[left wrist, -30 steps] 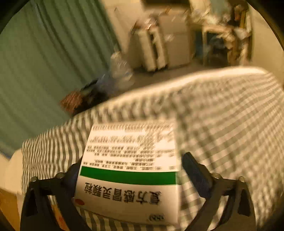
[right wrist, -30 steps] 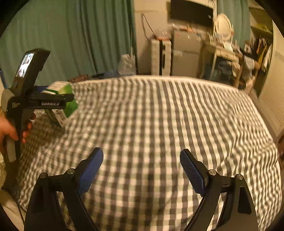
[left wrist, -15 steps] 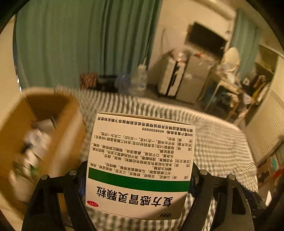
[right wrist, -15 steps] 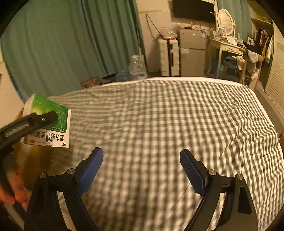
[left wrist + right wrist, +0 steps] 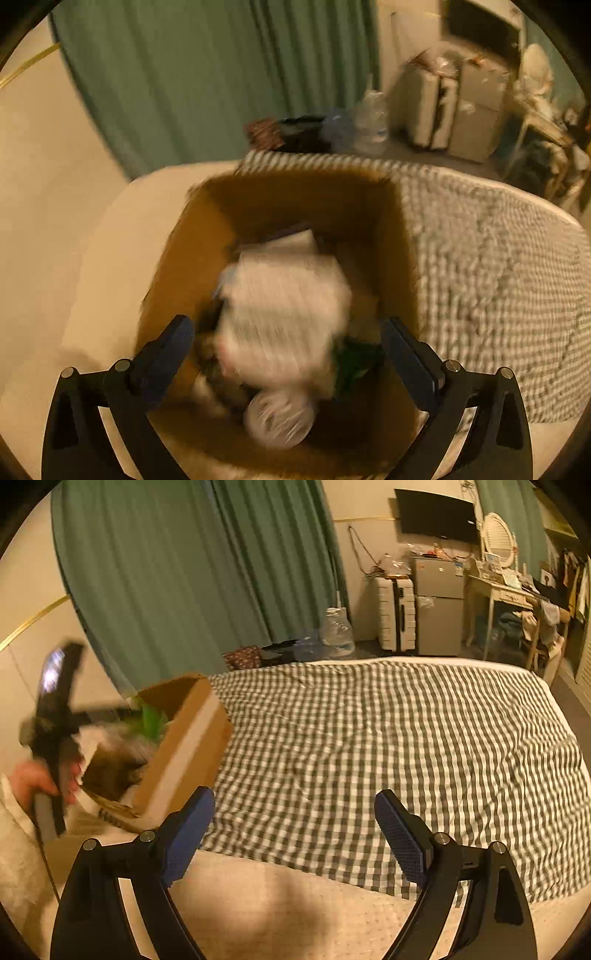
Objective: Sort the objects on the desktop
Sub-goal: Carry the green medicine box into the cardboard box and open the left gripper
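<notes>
1. We count 1 cardboard box (image 5: 397,236), open at the top, standing on the bed at the left edge of the checked cover (image 5: 369,746); the right wrist view shows the same box (image 5: 184,746) tilted toward that camera.
2. We count 1 white medicine carton (image 5: 282,314), heavily blurred, inside the mouth of the cardboard box, between the fingers of the left claw (image 5: 286,341) yet touching neither.
3. Left claw: 1, its 2 fingers spread wide, gripping nothing, poised directly above the box opening. In the right wrist view the left claw (image 5: 122,705) appears as a blurred black tool held by 1 hand (image 5: 40,782).
4. Other box contents: 1 round pale lid or container (image 5: 280,419) near the bottom, 1 green item (image 5: 354,363) by the right finger, 1 flat pale item (image 5: 291,238) behind the carton; all are too blurred for us to name further.
5. Right claw (image 5: 295,829): 1, its 2 blue-padded fingers wide apart, holding nothing, above the near edge of the bed.
6. Room beyond the bed: 1 green curtain (image 5: 177,579), 1 white suitcase (image 5: 395,614), 1 small grey fridge (image 5: 439,605), 1 wall-mounted screen (image 5: 436,515), 1 large clear water bottle (image 5: 338,633).
</notes>
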Demonstrator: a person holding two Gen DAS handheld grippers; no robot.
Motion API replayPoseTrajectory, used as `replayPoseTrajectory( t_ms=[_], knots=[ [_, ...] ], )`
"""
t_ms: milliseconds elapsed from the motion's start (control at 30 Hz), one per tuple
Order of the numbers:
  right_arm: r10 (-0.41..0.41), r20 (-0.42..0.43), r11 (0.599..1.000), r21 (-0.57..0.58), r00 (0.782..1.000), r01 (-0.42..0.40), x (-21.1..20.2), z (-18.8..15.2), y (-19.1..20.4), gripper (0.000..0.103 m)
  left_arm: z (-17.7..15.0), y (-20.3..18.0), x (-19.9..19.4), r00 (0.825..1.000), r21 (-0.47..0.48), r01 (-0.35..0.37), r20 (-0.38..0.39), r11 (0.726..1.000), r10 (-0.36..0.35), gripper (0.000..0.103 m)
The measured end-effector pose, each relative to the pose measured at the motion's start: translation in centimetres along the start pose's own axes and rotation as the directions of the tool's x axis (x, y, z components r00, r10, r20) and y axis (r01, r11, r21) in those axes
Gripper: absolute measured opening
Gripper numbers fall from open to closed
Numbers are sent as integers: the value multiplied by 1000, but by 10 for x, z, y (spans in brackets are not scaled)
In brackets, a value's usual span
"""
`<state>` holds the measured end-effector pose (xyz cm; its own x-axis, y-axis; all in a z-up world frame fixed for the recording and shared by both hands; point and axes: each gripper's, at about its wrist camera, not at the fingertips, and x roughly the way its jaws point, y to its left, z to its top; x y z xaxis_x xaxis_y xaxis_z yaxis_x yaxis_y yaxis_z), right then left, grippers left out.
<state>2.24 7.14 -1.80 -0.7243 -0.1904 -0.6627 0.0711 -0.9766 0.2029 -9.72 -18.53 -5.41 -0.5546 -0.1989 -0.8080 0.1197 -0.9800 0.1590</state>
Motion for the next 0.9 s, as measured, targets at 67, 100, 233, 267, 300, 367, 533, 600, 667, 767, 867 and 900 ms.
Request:
replayPoseTrajectory(
  t_ms=[67,100,233,267,300,367,533,600,667,767,867,900],
  knots=[
    [-8,43,1000,-20,999,9,-15,15,5,89,-13,7,-22,998,-80,40,52,996,-35,103],
    [-22,63,999,-26,998,23,-22,22,7,89,-17,8,-29,996,-116,61,66,991,-53,103],
    [-71,115,997,-10,991,73,-42,22,6,89,-56,4,-74,977,-228,139,191,964,-96,103],
    [-81,117,997,-5,990,82,-41,17,4,89,-63,-5,-81,971,-240,138,222,961,-83,103],
    [-97,112,995,1,989,97,-39,10,1,89,-74,-11,-85,967,-252,129,247,959,-65,103],
    [-151,121,989,8,981,151,-37,-18,-3,89,-103,-23,-91,960,-279,78,279,957,4,103],
    [-130,38,991,-9,991,130,-14,-60,-15,89,-117,-34,-112,921,-189,4,382,982,70,103],
    [-117,47,993,-23,992,118,-12,-56,-12,89,-121,-31,-116,912,-223,-15,396,975,104,103],
    [-84,101,995,-38,991,89,-12,-49,-6,89,-129,-23,-115,929,-273,18,361,962,85,103],
    [-46,123,998,-46,991,52,-2,-50,-2,89,-131,-28,-109,938,-292,28,338,956,75,103],
    [-35,76,998,-40,996,38,14,-53,2,89,-130,-42,-108,914,-233,-3,393,972,97,103],
    [-33,76,999,-37,997,36,16,-51,0,89,-130,-47,-107,913,-215,-21,394,976,107,103]
  ],
)
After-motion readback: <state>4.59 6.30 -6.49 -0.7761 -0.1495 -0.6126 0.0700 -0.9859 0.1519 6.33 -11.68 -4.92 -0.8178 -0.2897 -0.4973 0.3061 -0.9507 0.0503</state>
